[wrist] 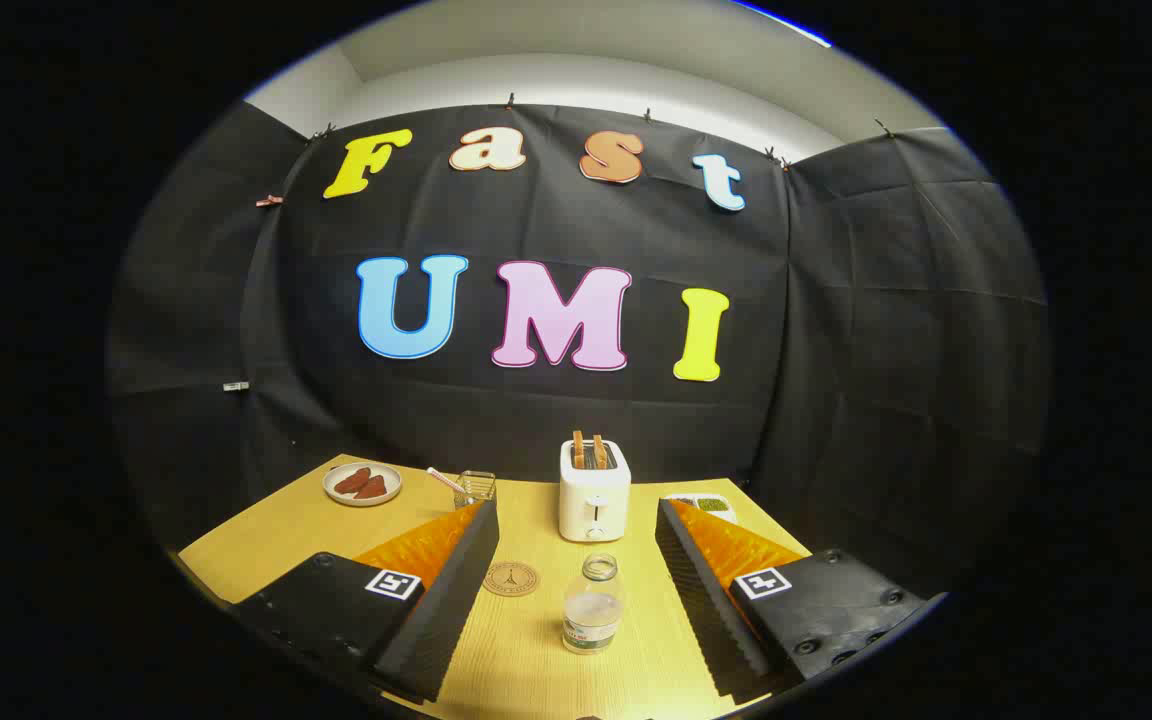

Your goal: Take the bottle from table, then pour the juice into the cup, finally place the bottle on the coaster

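Note:
A small clear bottle [593,606] with no cap stands upright on the wooden table [276,540], between my two fingers and apart from both. My gripper [576,515] is open wide, its fingers spread on either side of the bottle. A round brown coaster [511,578] lies flat on the table just left of the bottle, close to the left finger [441,600]. A clear glass cup [475,487] with a pink straw in it stands farther back, beyond the left fingertip.
A white toaster [593,489] with two slices in its slots stands straight ahead beyond the bottle. A plate [362,484] with reddish-brown pieces sits at the back left. A white dish [706,505] with green contents peeks out behind the right finger.

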Demonstrator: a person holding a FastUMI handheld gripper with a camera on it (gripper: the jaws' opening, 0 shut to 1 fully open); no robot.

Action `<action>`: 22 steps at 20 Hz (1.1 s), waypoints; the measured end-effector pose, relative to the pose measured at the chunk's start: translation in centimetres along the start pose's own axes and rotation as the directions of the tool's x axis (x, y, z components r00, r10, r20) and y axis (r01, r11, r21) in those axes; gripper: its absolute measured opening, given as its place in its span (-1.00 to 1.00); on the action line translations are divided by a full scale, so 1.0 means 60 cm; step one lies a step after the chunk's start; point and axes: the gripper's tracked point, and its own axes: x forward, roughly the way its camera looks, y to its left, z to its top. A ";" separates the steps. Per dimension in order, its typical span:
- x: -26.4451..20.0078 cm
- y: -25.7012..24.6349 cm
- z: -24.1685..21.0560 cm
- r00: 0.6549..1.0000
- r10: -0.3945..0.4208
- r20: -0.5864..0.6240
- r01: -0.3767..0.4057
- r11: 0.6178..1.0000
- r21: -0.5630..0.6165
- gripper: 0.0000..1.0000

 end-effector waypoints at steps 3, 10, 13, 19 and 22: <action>0.003 0.005 0.002 1.000 0.006 0.001 -0.006 1.000 0.003 0.95; 0.002 0.007 -0.009 1.000 0.006 -0.017 -0.005 1.000 0.011 0.95; 0.002 0.006 -0.009 1.000 0.003 -0.020 -0.003 1.000 0.014 0.95; 0.017 0.000 -0.012 1.000 0.006 -0.018 -0.006 1.000 0.000 0.95; 0.036 -0.003 -0.021 0.999 0.016 -0.027 -0.016 1.000 0.006 0.95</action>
